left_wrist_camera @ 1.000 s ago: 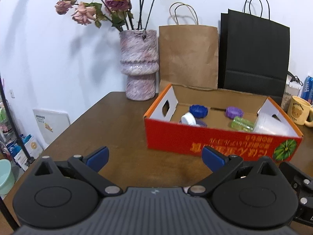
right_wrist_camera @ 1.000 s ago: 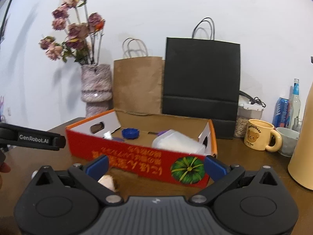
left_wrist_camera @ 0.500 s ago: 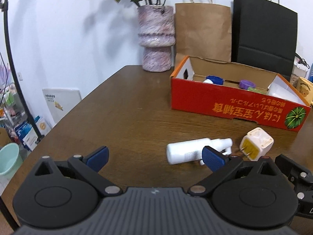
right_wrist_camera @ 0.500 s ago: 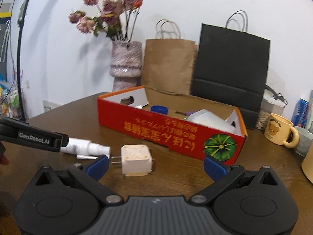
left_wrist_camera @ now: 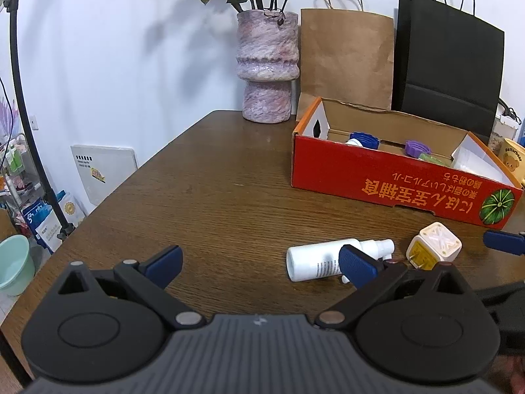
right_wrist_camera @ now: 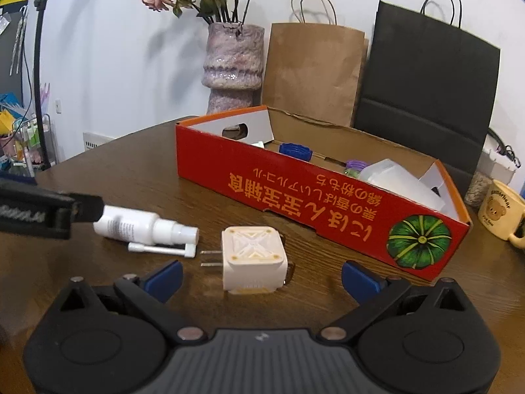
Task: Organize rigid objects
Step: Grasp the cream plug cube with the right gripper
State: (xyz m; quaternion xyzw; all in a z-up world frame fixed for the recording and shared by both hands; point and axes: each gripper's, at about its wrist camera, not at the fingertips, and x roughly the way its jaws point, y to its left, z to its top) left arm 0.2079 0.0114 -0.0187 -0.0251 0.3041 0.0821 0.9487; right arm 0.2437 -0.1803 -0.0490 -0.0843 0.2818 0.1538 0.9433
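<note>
Tabletop, dark wood, carrying all; red box at the far side, open-topped, already holding caps and a clear tub; white spray bottle on its side near the front edge, long axis left to right, nozzle toward the cream plug adapter; adapter just beside it, prongs toward the bottle. Left tongs wide, empty, bottle at the right fingertip; right tongs wide, empty, adapter dead ahead between the fingertips. Judged: right nearer the adapter, left nearer the bottle.

vase of dried roses | brown paper bag | black paper bag | bear mug
</note>
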